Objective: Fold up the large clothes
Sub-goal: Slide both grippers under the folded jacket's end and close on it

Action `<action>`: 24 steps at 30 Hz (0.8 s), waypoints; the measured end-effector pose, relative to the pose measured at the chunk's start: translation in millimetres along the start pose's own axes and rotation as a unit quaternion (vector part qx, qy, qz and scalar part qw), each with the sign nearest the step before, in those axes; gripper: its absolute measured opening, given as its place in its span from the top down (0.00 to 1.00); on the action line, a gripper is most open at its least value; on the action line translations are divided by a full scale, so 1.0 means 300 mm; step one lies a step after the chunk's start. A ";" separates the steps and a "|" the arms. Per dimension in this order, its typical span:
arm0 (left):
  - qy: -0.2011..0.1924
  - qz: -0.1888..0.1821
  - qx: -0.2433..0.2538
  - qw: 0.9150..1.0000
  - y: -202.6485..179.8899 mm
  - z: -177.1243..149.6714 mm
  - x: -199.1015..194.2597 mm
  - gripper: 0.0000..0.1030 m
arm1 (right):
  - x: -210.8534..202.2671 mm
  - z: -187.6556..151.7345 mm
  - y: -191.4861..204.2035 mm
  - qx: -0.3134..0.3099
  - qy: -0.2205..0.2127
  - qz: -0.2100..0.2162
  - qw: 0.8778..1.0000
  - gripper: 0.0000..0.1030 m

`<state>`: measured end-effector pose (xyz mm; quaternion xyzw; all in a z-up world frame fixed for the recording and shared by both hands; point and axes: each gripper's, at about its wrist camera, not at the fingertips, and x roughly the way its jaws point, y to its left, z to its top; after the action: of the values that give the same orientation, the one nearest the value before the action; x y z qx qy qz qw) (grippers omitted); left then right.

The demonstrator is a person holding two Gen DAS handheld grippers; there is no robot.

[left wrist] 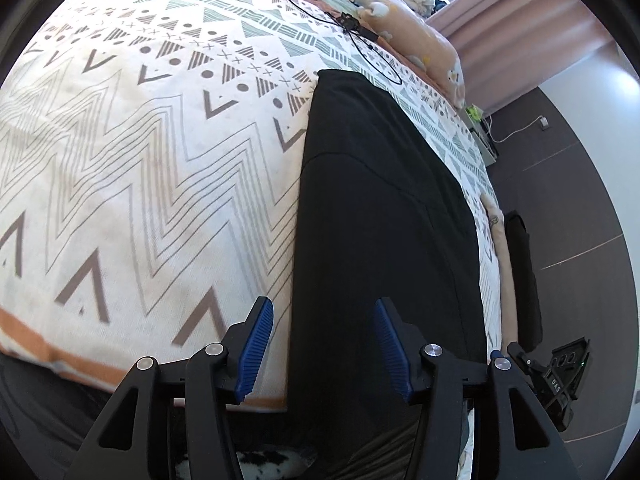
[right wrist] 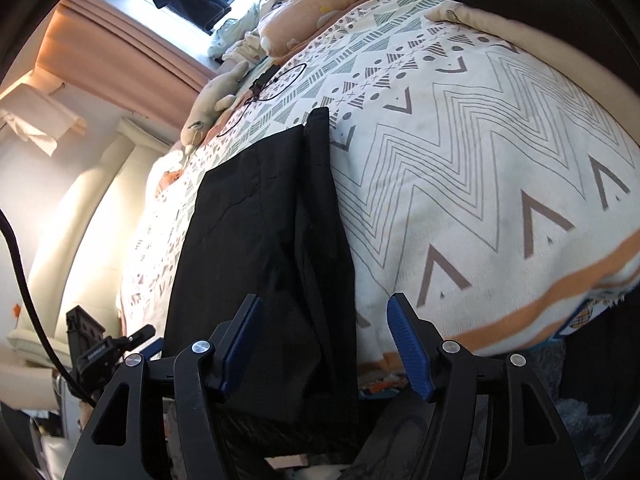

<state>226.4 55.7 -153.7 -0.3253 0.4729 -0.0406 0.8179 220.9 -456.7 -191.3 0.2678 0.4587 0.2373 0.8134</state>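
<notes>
A long black garment lies folded lengthwise on a patterned bedspread, its near end hanging over the bed's front edge. My left gripper is open above the garment's left edge near that end, holding nothing. In the right wrist view the same black garment shows two overlapping layers. My right gripper is open over its right edge, with the bedspread to the right. Neither gripper grips the cloth.
A thin black cable with a small device lies on the far part of the bed. Pillows and soft toys crowd the head end. Pink curtains and dark floor are beyond the bed. The other gripper's body is close alongside.
</notes>
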 end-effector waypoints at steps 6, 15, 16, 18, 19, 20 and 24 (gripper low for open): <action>0.003 -0.003 -0.002 1.000 -0.019 0.080 0.069 0.47 | 0.066 0.094 -0.020 0.011 0.013 0.011 1.000 0.37; 0.027 0.019 -0.007 0.999 -0.041 0.198 0.200 0.47 | 0.208 0.206 -0.029 0.017 0.051 0.051 0.997 0.37; 0.029 0.022 -0.007 0.999 -0.042 0.208 0.210 0.47 | 0.229 0.216 -0.033 0.020 0.056 0.056 0.997 0.37; 0.032 0.024 -0.007 0.999 -0.042 0.228 0.226 0.47 | 0.272 0.237 -0.039 0.028 0.066 0.064 0.995 0.37; 0.033 0.025 -0.007 0.999 -0.041 0.240 0.235 0.47 | 0.289 0.246 -0.039 0.031 0.070 0.066 0.995 0.37; 0.034 0.026 -0.009 0.999 -0.040 0.251 0.243 0.47 | 0.313 0.257 -0.041 0.035 0.076 0.070 0.994 0.37; 0.038 0.034 -0.009 0.999 -0.039 0.285 0.266 0.47 | 0.377 0.293 -0.050 0.047 0.095 0.091 0.990 0.37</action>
<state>341.6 58.8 -177.5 -0.3151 0.5147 -0.0210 0.7971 352.6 -415.6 -232.8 0.3227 0.5184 0.3133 0.7273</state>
